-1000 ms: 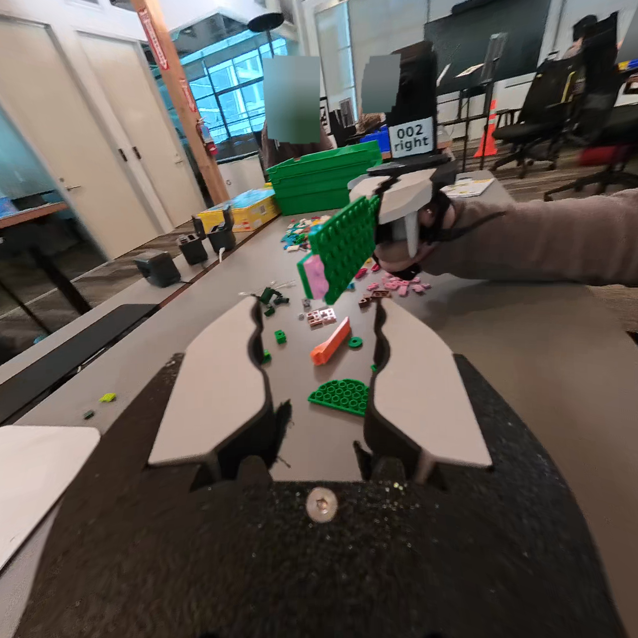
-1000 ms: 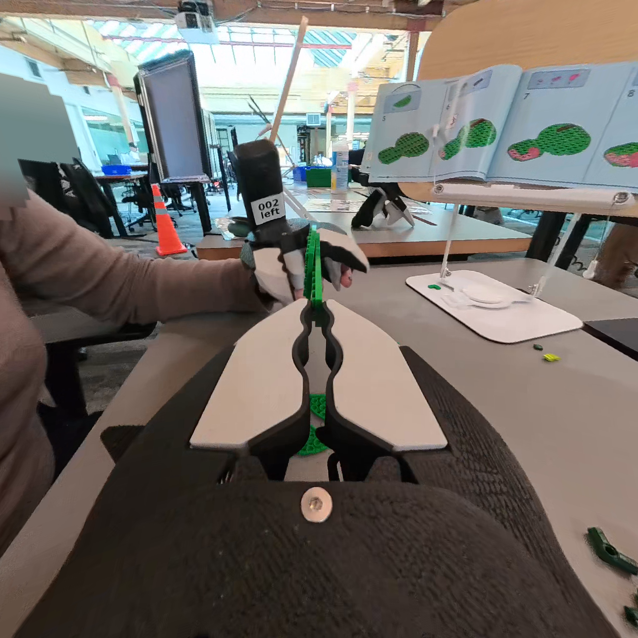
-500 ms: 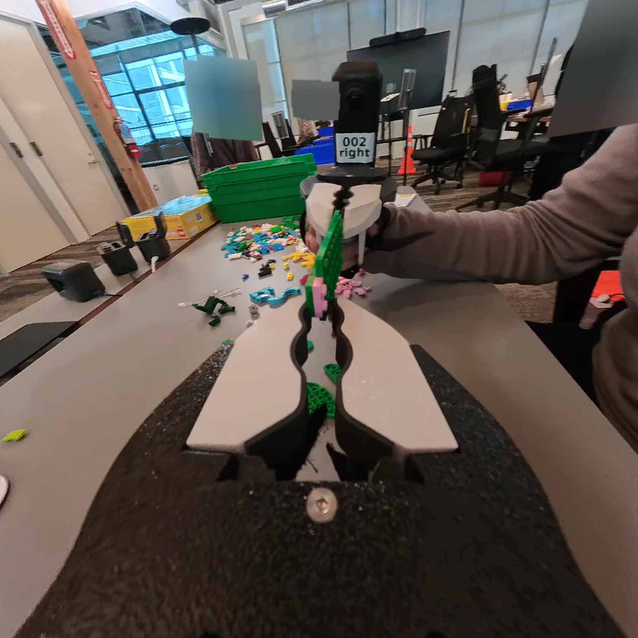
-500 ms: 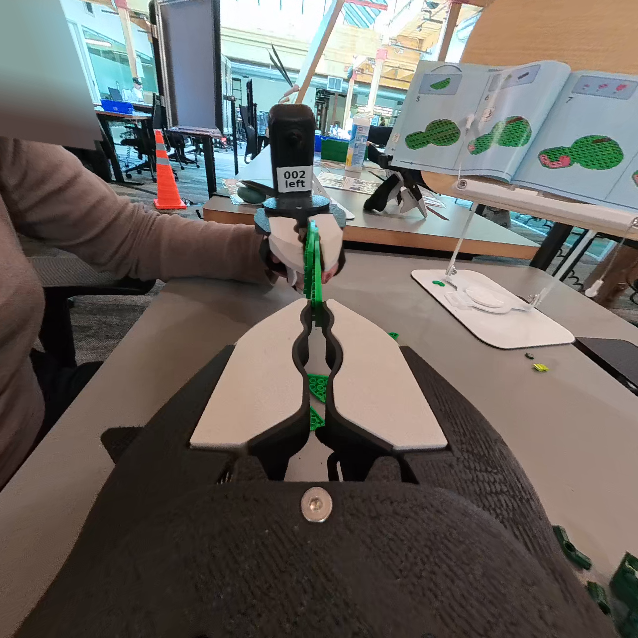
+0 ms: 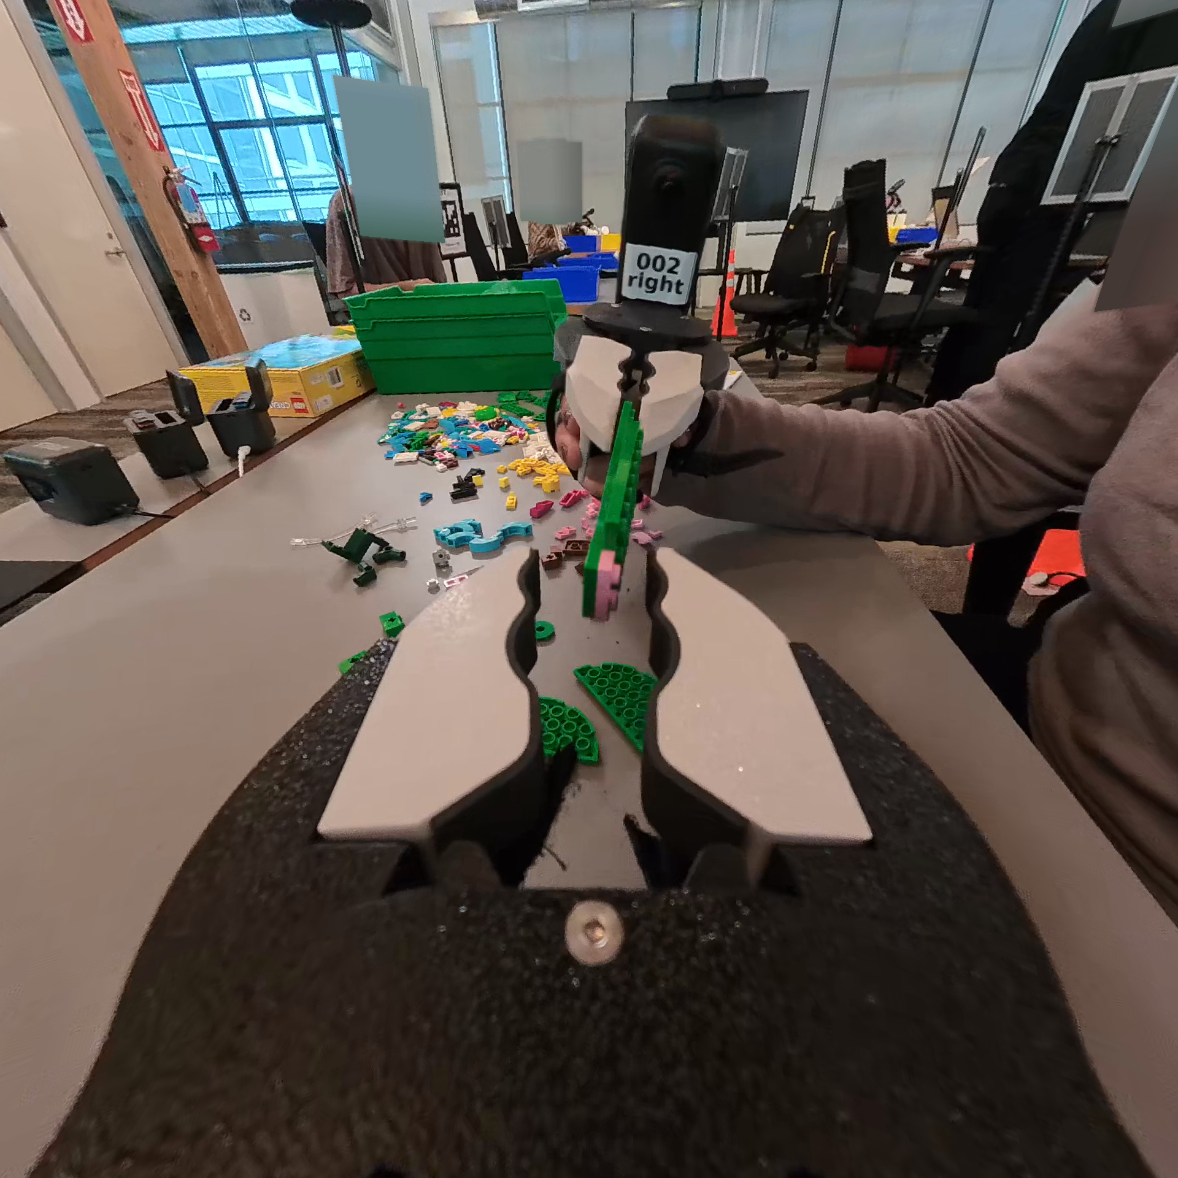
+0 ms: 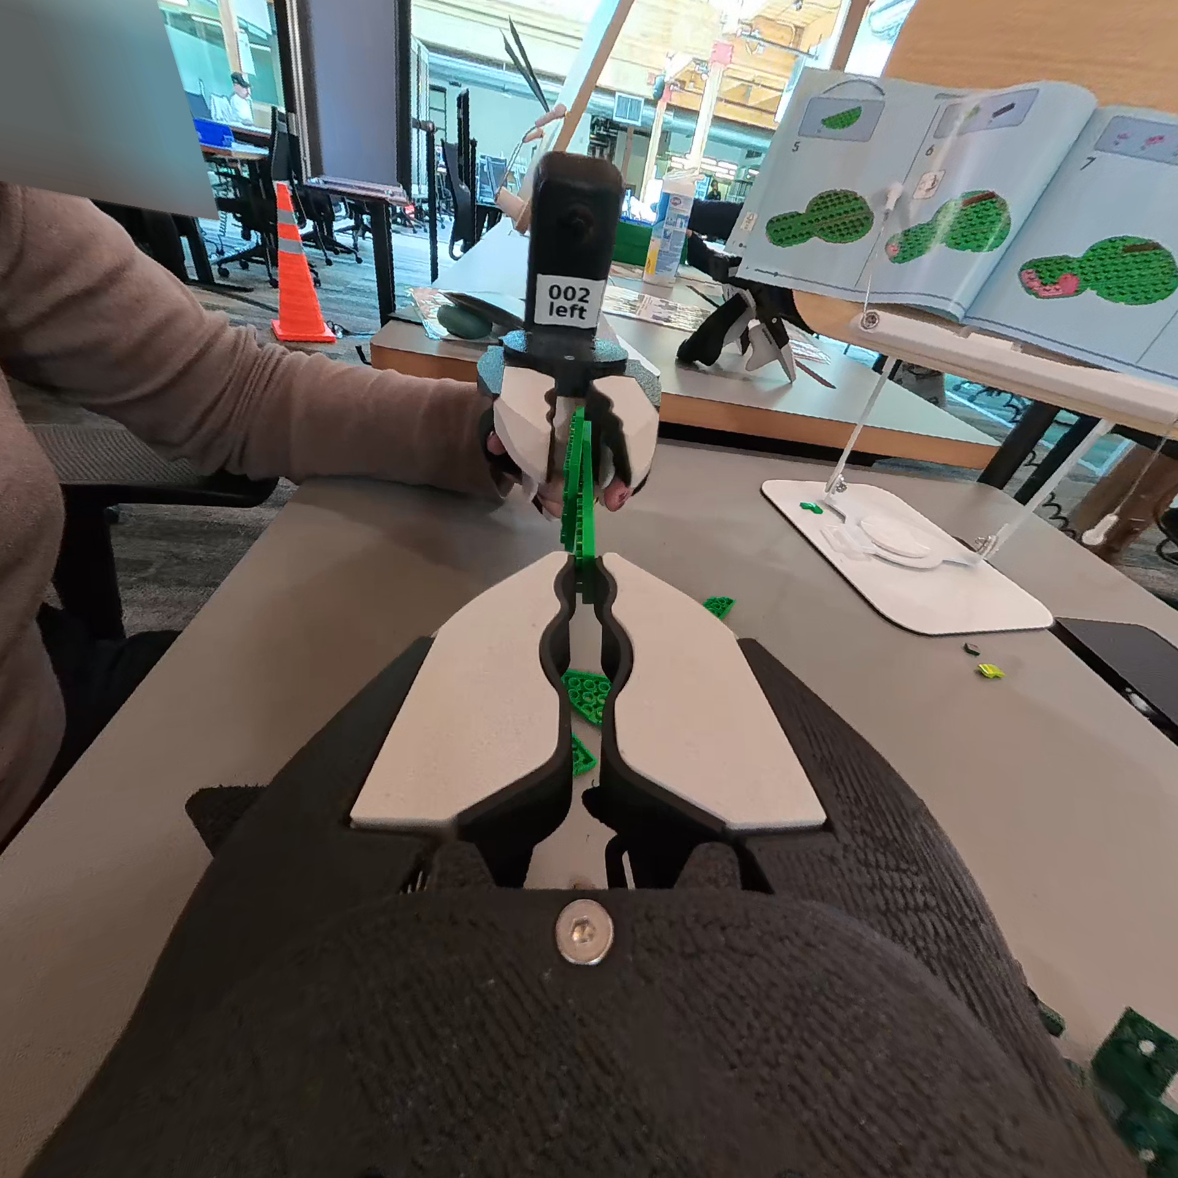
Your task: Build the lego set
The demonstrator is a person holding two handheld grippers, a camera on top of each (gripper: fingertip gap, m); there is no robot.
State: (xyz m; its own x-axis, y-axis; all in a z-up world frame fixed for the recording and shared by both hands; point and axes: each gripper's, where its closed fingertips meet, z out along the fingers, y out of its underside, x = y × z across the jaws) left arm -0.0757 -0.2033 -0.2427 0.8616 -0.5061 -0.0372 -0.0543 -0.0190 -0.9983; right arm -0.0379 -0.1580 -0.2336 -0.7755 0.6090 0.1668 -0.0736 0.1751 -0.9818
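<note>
The right gripper (image 6: pixel 583 561) clamps a green plate (image 5: pixel 613 510) upright over the grey table (image 5: pixel 191 637); the left gripper (image 5: pixel 589 574) gapes empty. Loose bricks (image 5: pixel 465 433), green bins (image 5: pixel 459 338) and office chairs (image 5: pixel 803 274) lie beyond.

Cone (image 6: pixel 294 268): orange with grey bands, on the floor behind the table.
Chairs (image 5: pixel 793 268): black, at far desks.
Extinguisher (image 5: pixel 189 207): red, on the wooden post (image 5: pixel 137 166).
Bottle (image 6: pixel 668 239): on the next table.
</note>
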